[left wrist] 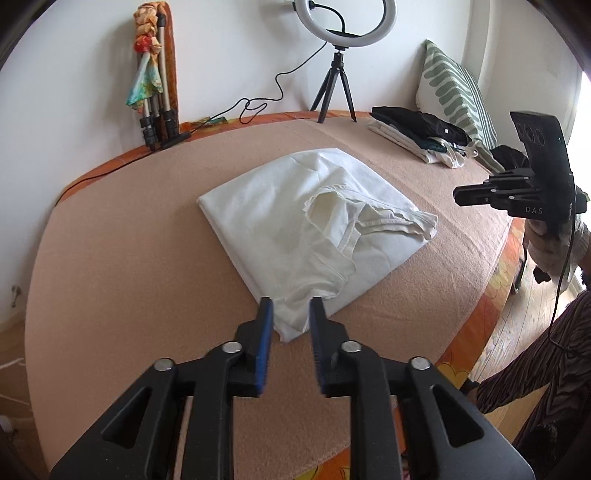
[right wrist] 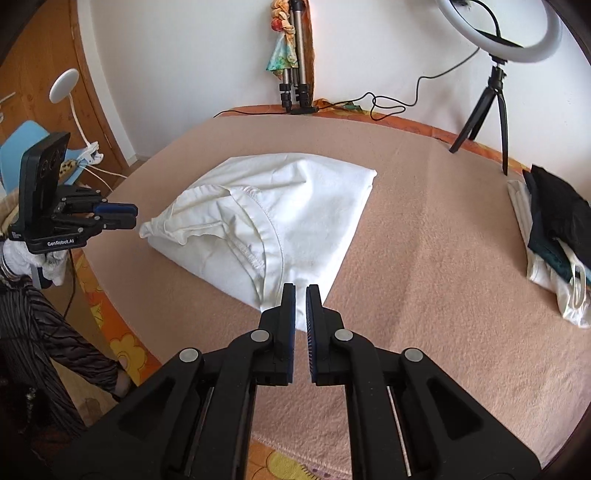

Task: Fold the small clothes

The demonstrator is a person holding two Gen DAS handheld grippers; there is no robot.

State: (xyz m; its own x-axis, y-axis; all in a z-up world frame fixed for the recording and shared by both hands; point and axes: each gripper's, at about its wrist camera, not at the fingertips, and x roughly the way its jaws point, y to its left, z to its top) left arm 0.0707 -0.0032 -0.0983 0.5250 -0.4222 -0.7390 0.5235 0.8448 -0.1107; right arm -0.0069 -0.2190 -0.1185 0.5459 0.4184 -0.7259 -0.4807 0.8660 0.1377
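Left gripper (left wrist: 291, 314): nearest to its own camera, angled downward over the near corner of the white garment (left wrist: 317, 221). Jaws parted with a clear gap; nothing between the pads, no cloth pinched. In the right wrist view this unit (right wrist: 125, 216) hangs off the left edge of the bed, apart from the cloth.

Right gripper (right wrist: 301, 302): angled downward over the opposite near corner of the white garment (right wrist: 266, 221). Jaws almost closed, a narrow slit between the pads; no fabric is seen in the slit. Seen from the left wrist view (left wrist: 460, 195), it sits to the right of the cloth, clear of it.

Hands: a gloved hand (left wrist: 554, 243) carries the right unit; a striped sleeve (right wrist: 48, 325) is visible below the left unit.

White garment, position: lying mid-bed on the pink blanket (left wrist: 129, 258), already folded into a rough rectangle, neckline and a hem exposed on top.

White garment, handling: judged light, soft and limp; it will sag and slide layer on layer. Not fragile.

Grip points: judged best at the two near corners, pinching all layers together; the seamed hem gives a firmer bite.

Folded stack (left wrist: 421, 136): far right, dark and pale items, well apart from the white garment.

Ring light (left wrist: 347, 26): on a tripod at the far edge.
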